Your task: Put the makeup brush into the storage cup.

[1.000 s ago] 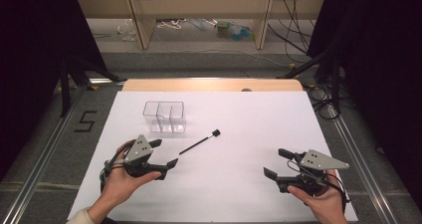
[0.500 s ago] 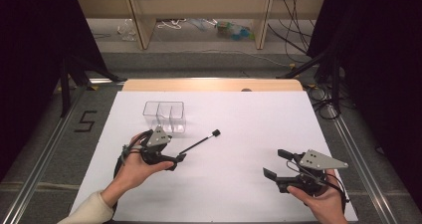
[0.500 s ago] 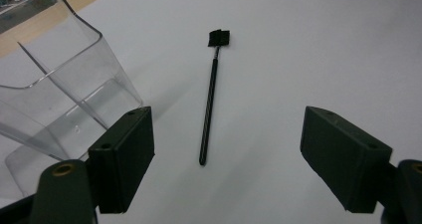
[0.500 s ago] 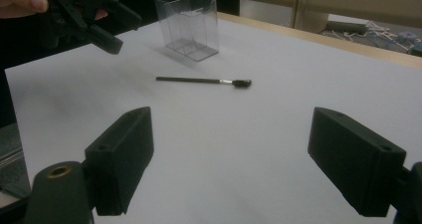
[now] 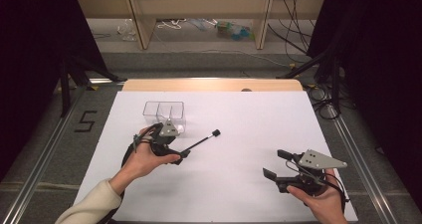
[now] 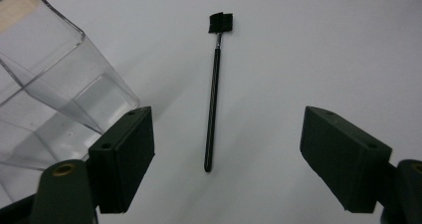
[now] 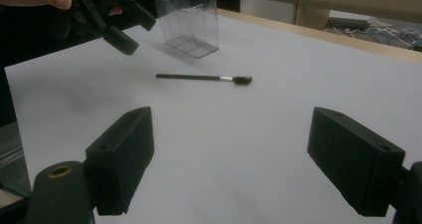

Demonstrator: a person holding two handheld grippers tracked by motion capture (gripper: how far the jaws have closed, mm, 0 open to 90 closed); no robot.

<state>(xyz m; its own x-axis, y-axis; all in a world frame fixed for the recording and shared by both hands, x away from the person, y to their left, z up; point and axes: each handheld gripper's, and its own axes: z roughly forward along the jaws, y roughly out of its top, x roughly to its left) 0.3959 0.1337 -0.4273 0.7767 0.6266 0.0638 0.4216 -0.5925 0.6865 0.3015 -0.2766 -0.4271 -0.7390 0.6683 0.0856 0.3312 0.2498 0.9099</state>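
A thin black brush (image 5: 199, 142) with a small black head lies on the white sheet, handle end toward my left gripper (image 5: 175, 147). In the left gripper view the brush (image 6: 213, 119) lies lengthwise ahead of my left gripper (image 6: 226, 117), its handle end just reaching between the wide jaws. The pads do not touch it, and the jaws have just been closing a little. A clear two-compartment box (image 5: 164, 112) stands just beyond that hand. My right gripper (image 5: 276, 164) hovers open and empty at the front right, facing the brush (image 7: 199, 77) and box (image 7: 189, 20).
The white sheet (image 5: 249, 119) covers the table, with a wooden strip (image 5: 209, 84) along its far edge. Behind it stand wooden shelf legs with cables and clutter on the floor. A "5" mark (image 5: 84, 120) lies left of the table.
My left hand has moved forward and to the right, up to the brush's handle end beside the clear box. The right hand has stayed put.
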